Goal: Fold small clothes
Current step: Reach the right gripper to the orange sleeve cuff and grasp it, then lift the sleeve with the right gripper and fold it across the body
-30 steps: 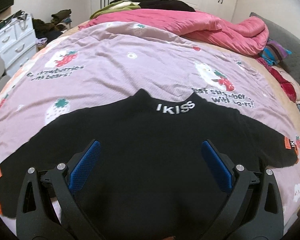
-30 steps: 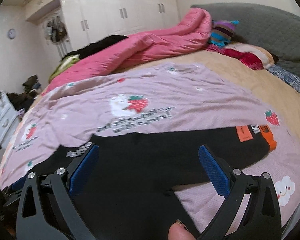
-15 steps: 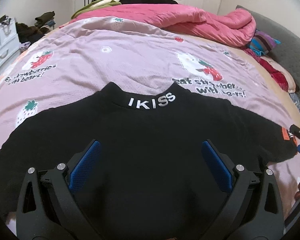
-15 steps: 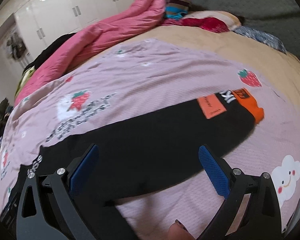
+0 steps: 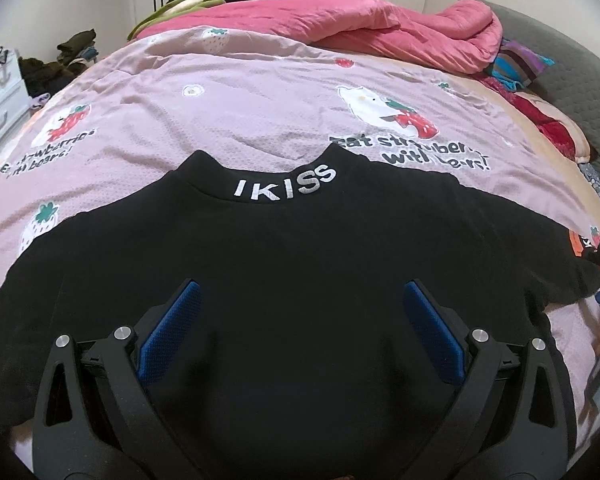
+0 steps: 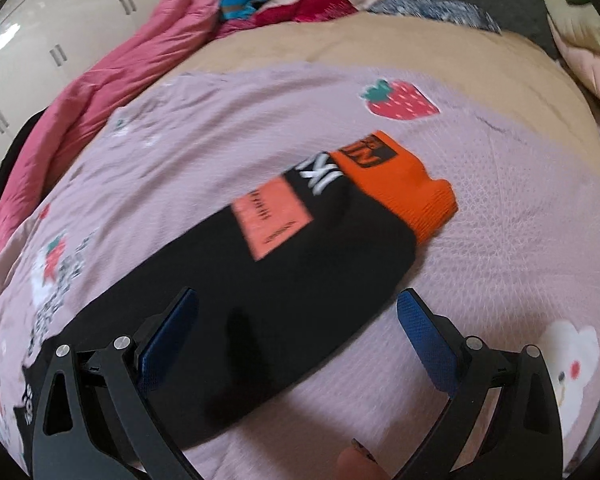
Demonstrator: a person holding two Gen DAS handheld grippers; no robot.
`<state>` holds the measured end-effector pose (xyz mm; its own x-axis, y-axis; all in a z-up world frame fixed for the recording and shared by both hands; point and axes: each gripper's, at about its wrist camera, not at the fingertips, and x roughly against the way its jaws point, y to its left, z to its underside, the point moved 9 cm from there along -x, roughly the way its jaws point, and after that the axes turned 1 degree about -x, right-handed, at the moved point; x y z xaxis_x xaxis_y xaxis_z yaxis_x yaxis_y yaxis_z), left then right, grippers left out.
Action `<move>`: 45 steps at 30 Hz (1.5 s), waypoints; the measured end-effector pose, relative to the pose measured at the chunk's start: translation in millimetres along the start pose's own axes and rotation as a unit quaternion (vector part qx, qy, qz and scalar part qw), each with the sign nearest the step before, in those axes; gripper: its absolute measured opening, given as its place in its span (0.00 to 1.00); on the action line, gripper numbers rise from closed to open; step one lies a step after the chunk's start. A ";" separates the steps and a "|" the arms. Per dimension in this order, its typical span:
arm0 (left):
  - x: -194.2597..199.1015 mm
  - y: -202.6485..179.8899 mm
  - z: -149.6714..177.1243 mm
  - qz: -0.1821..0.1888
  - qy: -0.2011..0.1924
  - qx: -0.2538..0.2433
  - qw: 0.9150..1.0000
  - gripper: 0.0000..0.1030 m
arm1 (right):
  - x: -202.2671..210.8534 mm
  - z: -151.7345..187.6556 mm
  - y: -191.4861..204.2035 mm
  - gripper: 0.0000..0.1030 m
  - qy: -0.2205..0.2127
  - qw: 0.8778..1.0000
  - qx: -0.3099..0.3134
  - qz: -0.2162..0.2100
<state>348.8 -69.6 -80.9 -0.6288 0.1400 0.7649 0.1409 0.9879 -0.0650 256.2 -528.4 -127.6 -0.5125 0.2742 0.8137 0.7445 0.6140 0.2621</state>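
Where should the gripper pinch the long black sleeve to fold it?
Probably the orange cuff of the sleeve. It lies flat on the pink sheet, with its end free. The open right gripper could come from that outer end and pinch the cuff's edge.

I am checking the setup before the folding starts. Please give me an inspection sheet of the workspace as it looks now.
Surface: pink strawberry-print bedsheet, lightly wrinkled.
Job's things: black sweater spread flat, collar away from the camera; its sleeve with orange cuff lies flat.
Clutter: pink quilt bunched at the far side.
Grippers: left gripper open above the sweater body; right gripper open over the sleeve.
Cables: nothing seen.
Surroundings: white wardrobe.
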 end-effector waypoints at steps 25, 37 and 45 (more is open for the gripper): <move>27.3 55.7 -14.1 0.041 -0.005 0.097 0.994 0.92 | 93.6 -35.3 30.4 0.11 -0.129 0.965 -0.007 -0.227; 49.4 70.2 -9.9 0.084 -0.012 0.135 0.987 0.92 | 170.0 4.9 123.1 0.11 -0.145 0.935 0.107 -0.306; 53.5 96.4 -5.8 0.112 -0.013 0.185 0.976 0.92 | 182.6 73.5 197.1 0.11 -0.114 0.913 0.218 -0.326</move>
<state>333.2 32.8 -42.5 -0.6336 0.3521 0.6889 -0.0053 0.8884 -0.4590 277.9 -302.9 34.5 -0.8988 -0.1374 0.4164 0.0344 0.9246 0.3794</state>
